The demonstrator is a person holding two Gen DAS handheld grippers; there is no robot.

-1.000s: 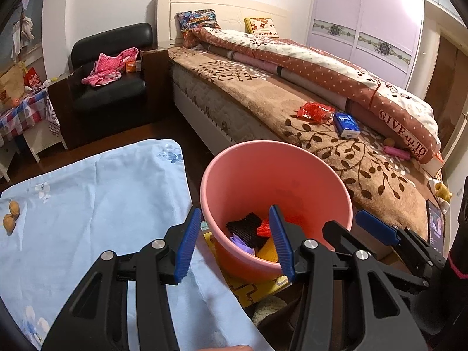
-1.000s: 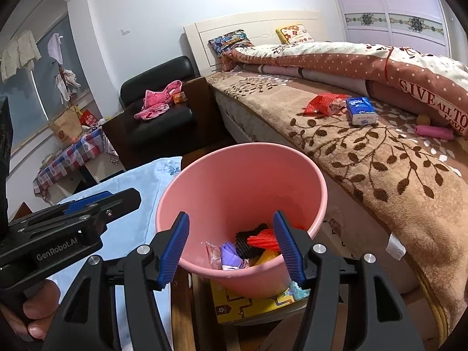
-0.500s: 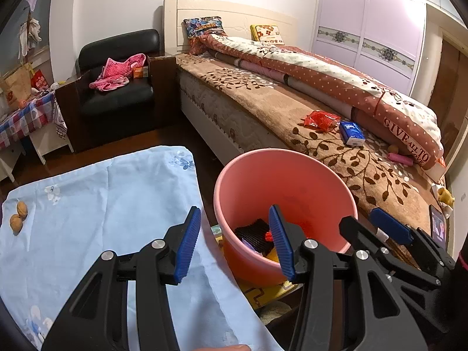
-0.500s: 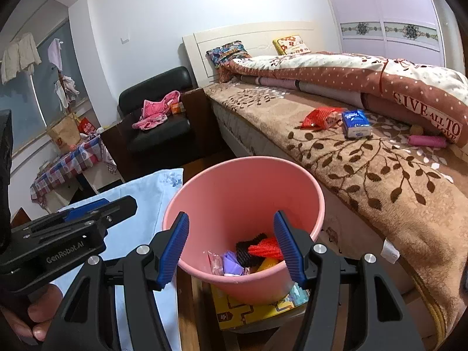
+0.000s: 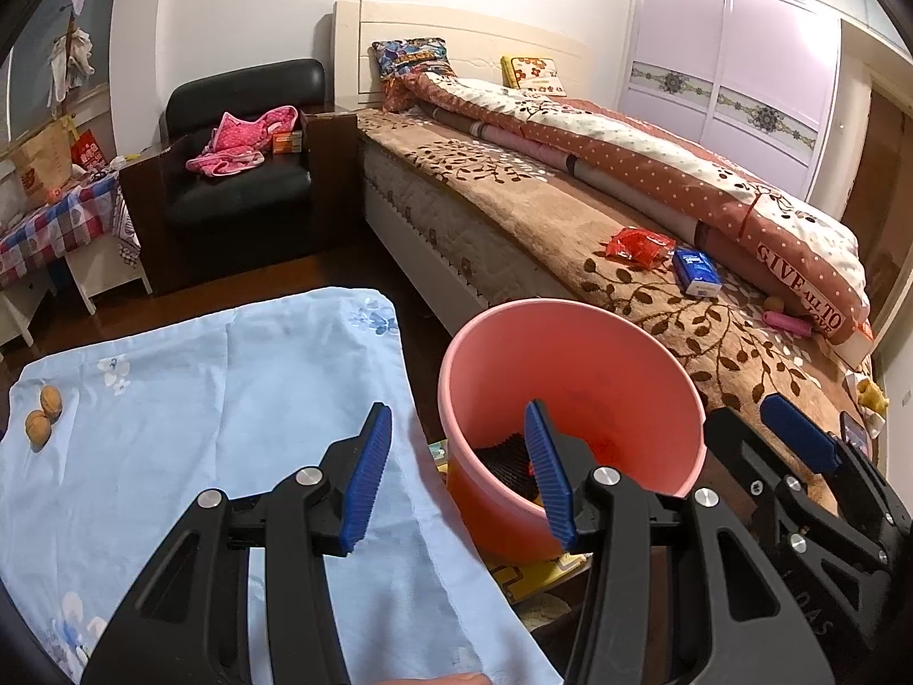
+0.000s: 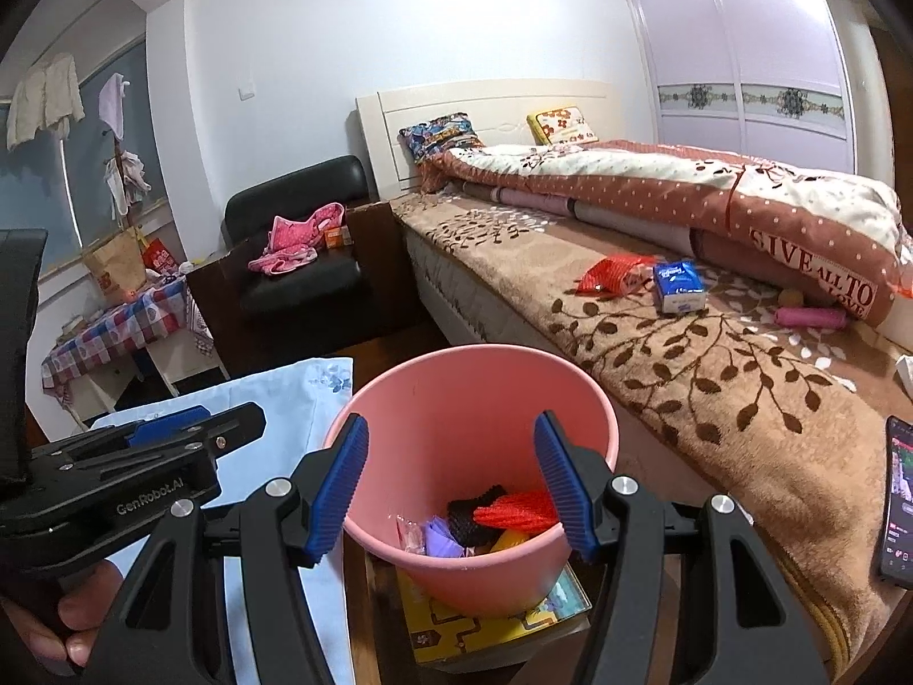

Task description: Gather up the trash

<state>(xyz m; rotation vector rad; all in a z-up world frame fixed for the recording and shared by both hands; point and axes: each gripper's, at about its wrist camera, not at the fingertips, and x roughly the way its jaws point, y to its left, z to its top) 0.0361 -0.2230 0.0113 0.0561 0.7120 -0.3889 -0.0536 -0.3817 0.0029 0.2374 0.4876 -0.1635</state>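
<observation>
Pink round plastic bucket [image 6: 473,399] sits between bed [image 6: 713,399] and bench, handy for trash, while left gripper [image 5: 456,474] and right gripper [image 6: 451,485] hover wide-fingered, empty.

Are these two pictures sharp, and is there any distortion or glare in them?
Left wrist view: sharp, no motion blur; the fisheye bends the wardrobe and bed, with dark corners. Right wrist view: also sharp, same bending; the phone screen glows, but nothing glares on the pink bucket.
</observation>
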